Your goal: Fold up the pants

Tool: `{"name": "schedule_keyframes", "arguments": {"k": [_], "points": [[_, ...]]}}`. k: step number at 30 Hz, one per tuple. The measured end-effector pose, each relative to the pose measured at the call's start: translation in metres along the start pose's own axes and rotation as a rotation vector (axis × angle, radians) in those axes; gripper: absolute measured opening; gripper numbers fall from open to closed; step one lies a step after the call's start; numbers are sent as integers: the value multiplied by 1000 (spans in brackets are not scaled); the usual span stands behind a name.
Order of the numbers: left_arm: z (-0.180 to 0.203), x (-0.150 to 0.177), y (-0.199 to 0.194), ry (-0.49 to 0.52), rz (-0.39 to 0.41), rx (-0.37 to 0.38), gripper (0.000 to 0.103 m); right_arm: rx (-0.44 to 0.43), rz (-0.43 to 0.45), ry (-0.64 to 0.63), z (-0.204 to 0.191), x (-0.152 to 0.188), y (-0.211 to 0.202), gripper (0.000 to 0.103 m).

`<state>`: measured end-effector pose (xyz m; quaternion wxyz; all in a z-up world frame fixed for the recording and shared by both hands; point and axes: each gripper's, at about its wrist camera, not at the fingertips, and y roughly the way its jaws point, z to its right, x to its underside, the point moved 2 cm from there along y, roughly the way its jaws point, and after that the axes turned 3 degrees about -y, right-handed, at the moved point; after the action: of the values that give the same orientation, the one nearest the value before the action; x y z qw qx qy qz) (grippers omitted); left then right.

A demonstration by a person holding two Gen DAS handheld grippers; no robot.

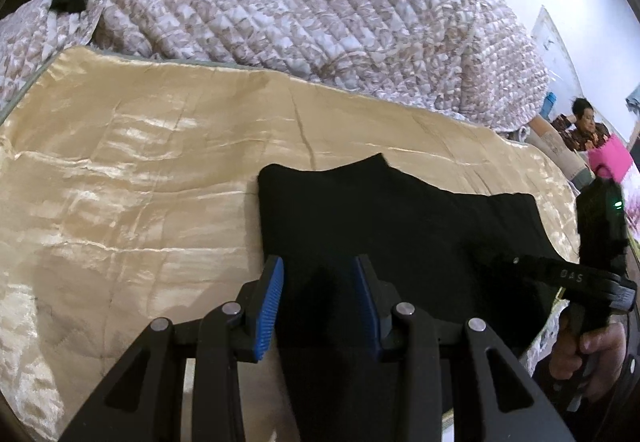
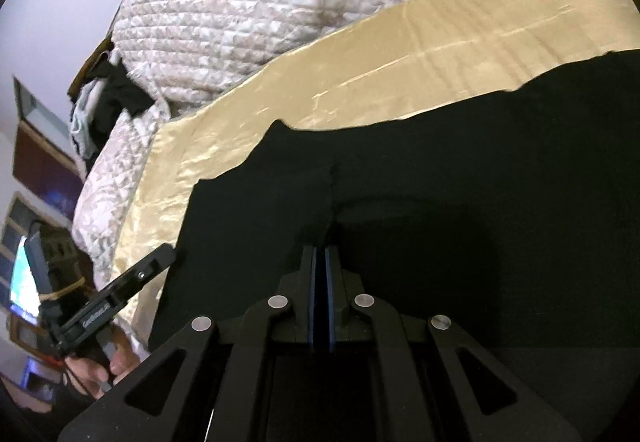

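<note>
The black pants (image 1: 400, 218) lie on a shiny gold cloth (image 1: 140, 182) spread over the bed. My left gripper (image 1: 319, 266) is open, its blue pads (image 1: 272, 302) apart over the near left part of the pants, with dark fabric between them. In the right wrist view the pants (image 2: 440, 182) fill the lower right, and my right gripper (image 2: 320, 254) is shut on a fold of the pants, the fabric rising into a ridge at its tips. The right gripper's body (image 1: 600, 242) shows at the right edge of the left wrist view.
A quilted beige-and-white bedspread (image 1: 300, 2) is heaped behind the gold cloth (image 2: 360, 82). Dark clothes (image 2: 112, 98) lie at the bed's far left. A seated person (image 1: 584, 126) and a pink bag (image 1: 612, 158) are at far right. The left gripper's body (image 2: 100, 306) shows at lower left.
</note>
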<state>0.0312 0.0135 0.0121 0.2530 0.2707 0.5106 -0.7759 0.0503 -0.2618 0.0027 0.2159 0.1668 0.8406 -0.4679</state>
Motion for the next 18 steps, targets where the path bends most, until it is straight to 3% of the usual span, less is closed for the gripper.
{"name": "schedule_keyframes", "arguments": {"k": [2,4,7,10,18], "points": [[8,4,-3,26,-1,18,39,5,34,-61,-11,2,-12,4],[15,10,-1,55,-15,27,39,-41,40,-122,-27,12,-19,12],[24,27,6,91,-67,41,39,-29,-67,-198,-38,35,-4,18],[33,39,3,139,-58,43,39,-3,-70,-252,-41,45,-7,18],[30,29,1,89,-77,102,40,73,-34,-210,-34,37,-14,18]]}}
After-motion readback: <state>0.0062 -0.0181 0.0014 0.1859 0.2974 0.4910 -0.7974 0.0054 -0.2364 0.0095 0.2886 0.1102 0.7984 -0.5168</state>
